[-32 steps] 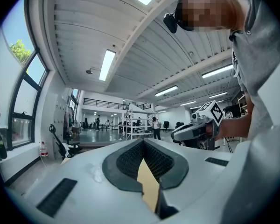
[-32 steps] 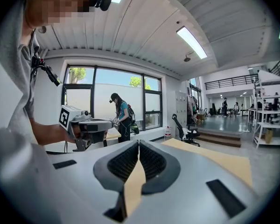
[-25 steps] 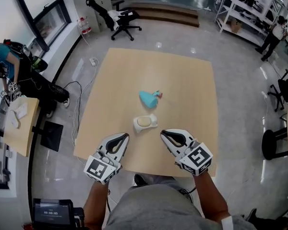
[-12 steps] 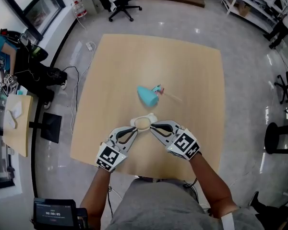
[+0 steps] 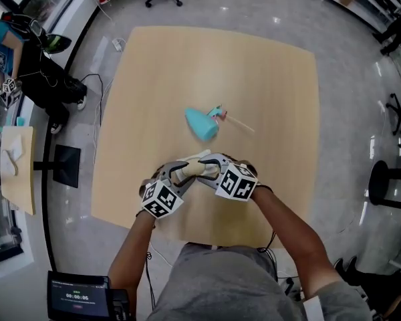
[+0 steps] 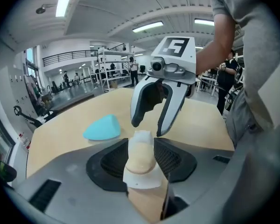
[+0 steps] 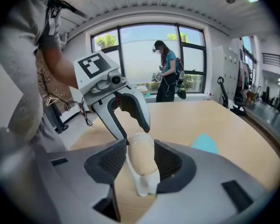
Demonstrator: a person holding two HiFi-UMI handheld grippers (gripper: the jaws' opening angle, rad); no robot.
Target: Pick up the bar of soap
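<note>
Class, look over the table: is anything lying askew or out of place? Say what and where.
The teal spray bottle lies on its side near the middle of the table, beyond the soap, instead of upright.

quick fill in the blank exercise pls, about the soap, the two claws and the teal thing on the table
1. The bar of soap rests in a ___ dish.
2. The left claw and the right claw each have the soap ___ their jaws.
3. The teal object lies on the ___, apart from the dish.
Missing words: white; between; table.
Both claws' jaws have just been opening and stand open around the soap.
</note>
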